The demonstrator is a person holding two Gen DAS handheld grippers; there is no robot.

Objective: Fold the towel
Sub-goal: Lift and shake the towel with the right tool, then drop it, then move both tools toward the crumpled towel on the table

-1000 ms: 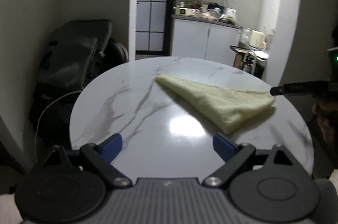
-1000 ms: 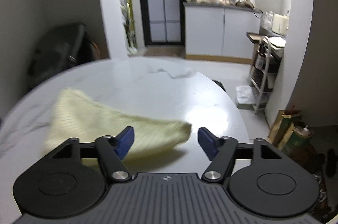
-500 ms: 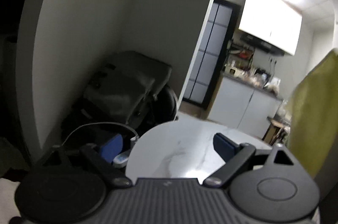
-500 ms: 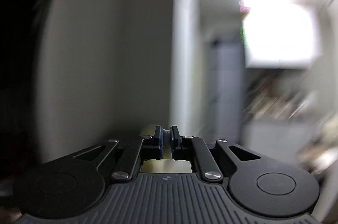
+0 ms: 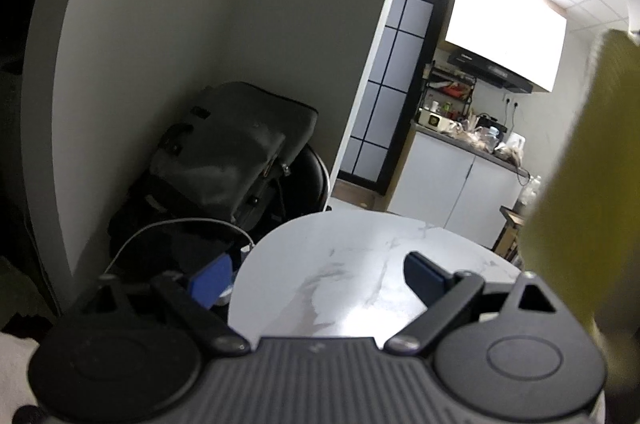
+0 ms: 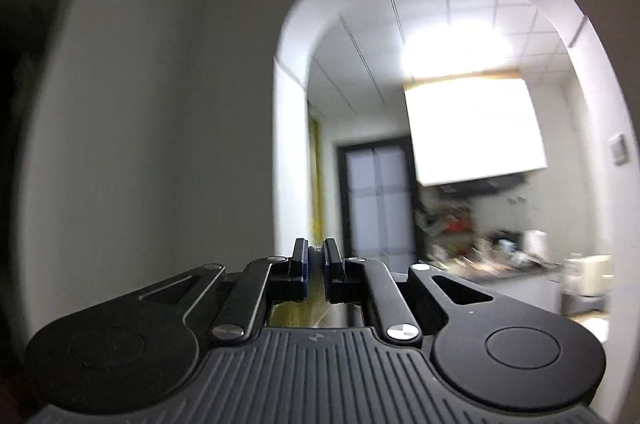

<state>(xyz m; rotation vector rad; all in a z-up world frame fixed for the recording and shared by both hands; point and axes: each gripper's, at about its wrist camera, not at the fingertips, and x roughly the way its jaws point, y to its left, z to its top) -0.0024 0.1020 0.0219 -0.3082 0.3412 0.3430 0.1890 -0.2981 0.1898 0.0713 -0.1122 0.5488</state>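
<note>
Aloft, the right claw (image 6: pixel 316 264) pinches the yellow towel (image 5: pixel 580 192) between its blue pads, lifted clear of the round marble surface (image 5: pixel 360 264); the left claw (image 5: pixel 316 276) hovers with fingers spread wide, grasping nothing, the cloth hanging just beside it.

I count two grippers, mine: the left one (image 5: pixel 316 274) with two blue pads spread wide, the right one (image 6: pixel 316 264) with two pads pinched on yellow cloth. One towel (image 5: pixel 592 192), hanging at the right edge of my left view. One round marble table (image 5: pixel 360 276). One dark bag (image 5: pixel 236 152) by the wall, one white cable (image 5: pixel 176 224) looping below it. One dark-framed door (image 6: pixel 376 200). One white two-door cabinet (image 5: pixel 452 192).
</note>
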